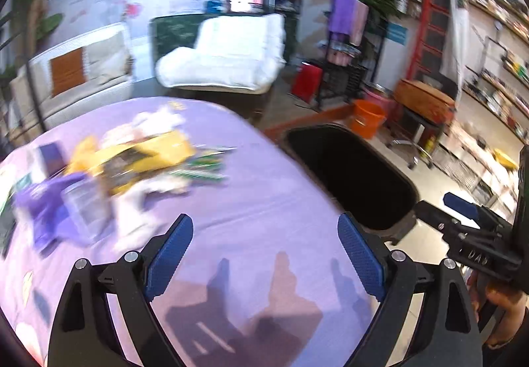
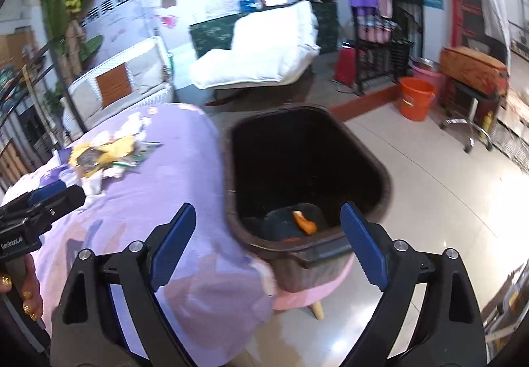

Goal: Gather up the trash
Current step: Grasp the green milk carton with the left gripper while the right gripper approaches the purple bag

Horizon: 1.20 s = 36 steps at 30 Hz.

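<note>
A blurred pile of trash lies on the purple-clothed table (image 1: 281, 168): a yellow wrapper (image 1: 148, 155), green wrappers (image 1: 205, 165), white tissue (image 1: 158, 118) and a purple bag (image 1: 49, 205). My left gripper (image 1: 264, 218) hovers open over bare cloth short of the pile, nothing between its blue pads. A dark bin (image 2: 297, 152) stands off the table's right edge with an orange scrap (image 2: 304, 221) inside. My right gripper (image 2: 268, 206) is open and empty above the bin's near rim. The trash pile (image 2: 105, 155) is far left in the right wrist view. Each gripper shows in the other's view: right (image 1: 443, 206), left (image 2: 49, 198).
The bin (image 1: 350, 175) rests on a pink stool (image 2: 307, 297) over tiled floor. Beyond stand a white lounge chair (image 1: 224, 52), an orange bucket (image 2: 416, 99), a black rack and a red shelf. A person's hand (image 2: 26, 297) holds the left gripper's handle.
</note>
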Available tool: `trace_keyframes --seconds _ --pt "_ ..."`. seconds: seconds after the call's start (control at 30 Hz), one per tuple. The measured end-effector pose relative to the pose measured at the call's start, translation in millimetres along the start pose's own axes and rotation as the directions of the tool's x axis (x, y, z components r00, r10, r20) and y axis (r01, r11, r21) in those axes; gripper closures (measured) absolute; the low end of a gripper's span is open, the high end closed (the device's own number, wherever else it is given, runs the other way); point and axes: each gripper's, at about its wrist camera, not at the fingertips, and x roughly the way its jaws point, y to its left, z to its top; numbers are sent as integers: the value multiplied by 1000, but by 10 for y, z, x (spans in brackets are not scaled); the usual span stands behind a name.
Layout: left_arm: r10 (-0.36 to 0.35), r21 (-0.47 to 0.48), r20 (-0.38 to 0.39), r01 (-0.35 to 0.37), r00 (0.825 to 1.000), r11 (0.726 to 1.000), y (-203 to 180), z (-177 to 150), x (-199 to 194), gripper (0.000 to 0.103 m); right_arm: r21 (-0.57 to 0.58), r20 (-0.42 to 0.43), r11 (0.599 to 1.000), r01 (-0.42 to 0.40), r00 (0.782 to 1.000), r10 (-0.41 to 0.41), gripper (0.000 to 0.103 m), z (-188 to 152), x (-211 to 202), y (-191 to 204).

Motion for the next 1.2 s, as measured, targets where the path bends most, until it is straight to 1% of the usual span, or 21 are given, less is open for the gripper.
trace_keyframes --seconds 0.13,0.2,0.3,0.37,0.5,0.6,0.63,0.73,0.8,0.83,0.9,1.03,1.1,1.13,1.2 --pt "66 -52 19 -65 998 997 305 -96 -208 15 -54 -2 997 -54 999 54 13 16 9 325" --pt "94 -59 26 -92 995 994 490 -181 -316 15 -76 -16 992 -97 995 96 13 27 33 507" --pt "129 -63 11 -128 992 990 758 -248 -436 15 -118 -39 980 -159 987 156 13 36 59 782" --pt "146 -62 -10 -146 989 987 961 -291 -504 15 -156 -64 963 -218 975 211 13 44 92 1008" --pt "200 -70 -39 -202 979 977 1475 -325 -683 15 -235 -141 908 -346 937 320 13 48 182 1478" --pt "281 -26 -61 -283 958 959 1866 -312 -780 15 -309 -209 846 -436 898 387 13 26 231 1884" --pt "298 -8 -73 -299 952 954 1970 -300 -778 14 -328 -224 830 -450 891 395 13 18 250 1999" --pt "365 35 -118 -363 924 931 2379 -248 -749 14 -387 -264 774 -501 865 427 13 -25 260 2328" --pt "367 44 -144 -364 919 930 2600 -220 -725 14 -417 -282 744 -523 852 441 13 -31 275 2503" --pt "377 45 -158 -374 913 926 2745 -192 -687 14 -431 -291 728 -534 845 449 13 -34 281 2585" --pt "364 29 -213 -366 907 930 3026 -133 -556 15 -456 -307 702 -548 837 453 13 -41 301 2716" --pt "381 40 -280 -385 881 922 3384 -57 -311 15 -490 -342 660 -570 822 456 13 -35 369 2886" --pt "380 44 -311 -386 871 922 3512 -51 -201 18 -509 -352 643 -572 820 452 13 -16 411 2960" --pt "368 46 -337 -375 866 926 3578 -48 -116 20 -517 -354 636 -573 820 450 13 -12 415 2969" --pt "357 48 -366 -365 859 930 3635 -74 -13 25 -542 -361 615 -573 819 445 13 19 462 3046"
